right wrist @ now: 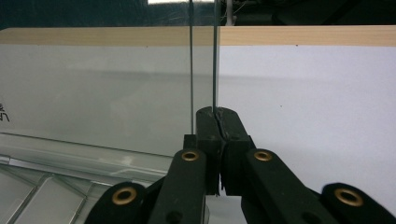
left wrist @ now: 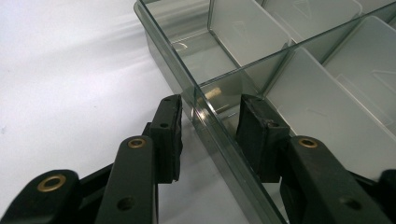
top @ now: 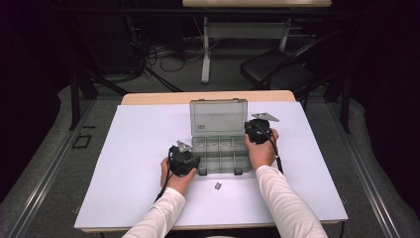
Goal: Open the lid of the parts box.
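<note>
Compartment box [top: 219,148] of clear grey plastic sits open at the middle of your white worktop [top: 133,163], its lid [top: 218,117] standing upright along the far side. Your left tongs [top: 190,159] are at the box's near-left corner: in the left gripper view the jaws stand apart, one outside the box's transparent side wall [left wrist: 205,116] and one inside the corner compartment, with a clear gap between each pad and the wall, so they straddle it without clamping. Your right tongs [top: 253,128] are at the box's far-right corner, beside the raised lid. In the right gripper view their jaws are pressed together with the lid's right edge [right wrist: 215,56] rising from between the pads [right wrist: 208,126], so they look clamped on that edge. A small dark piece [top: 218,186] lies loose on the worktop just in front of the box, between your two forearms, touching neither the box nor the tongs. The compartments that the left gripper view shows near the corner hold nothing you can make out through the plastic.
</note>
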Tool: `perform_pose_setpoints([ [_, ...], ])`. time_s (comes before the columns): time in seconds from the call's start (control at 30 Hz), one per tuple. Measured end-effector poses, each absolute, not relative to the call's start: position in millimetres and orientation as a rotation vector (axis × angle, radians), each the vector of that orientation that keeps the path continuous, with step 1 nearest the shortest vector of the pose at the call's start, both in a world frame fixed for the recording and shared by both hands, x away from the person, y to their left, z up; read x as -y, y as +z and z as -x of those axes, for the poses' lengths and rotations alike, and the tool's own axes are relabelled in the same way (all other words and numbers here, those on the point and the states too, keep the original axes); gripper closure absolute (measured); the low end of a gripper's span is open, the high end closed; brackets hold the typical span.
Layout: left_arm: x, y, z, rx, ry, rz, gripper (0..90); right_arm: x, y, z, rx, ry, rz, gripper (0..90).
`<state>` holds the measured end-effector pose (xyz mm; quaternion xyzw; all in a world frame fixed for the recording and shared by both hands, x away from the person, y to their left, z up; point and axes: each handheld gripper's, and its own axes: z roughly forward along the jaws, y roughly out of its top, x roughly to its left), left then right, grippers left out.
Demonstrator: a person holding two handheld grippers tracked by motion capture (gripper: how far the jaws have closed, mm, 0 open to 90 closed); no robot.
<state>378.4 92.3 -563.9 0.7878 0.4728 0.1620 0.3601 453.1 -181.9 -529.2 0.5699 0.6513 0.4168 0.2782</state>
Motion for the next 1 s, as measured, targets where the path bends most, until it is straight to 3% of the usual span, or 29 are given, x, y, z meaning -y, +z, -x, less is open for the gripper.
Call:
perform_pose_setpoints([
  [1.0, -92.1, -564.2, -378.5, -1.22, 0.42, -2.026, 60.0, 179.8, -535.5, -465.8, -1.757, 1.084, -1.579, 89.3],
])
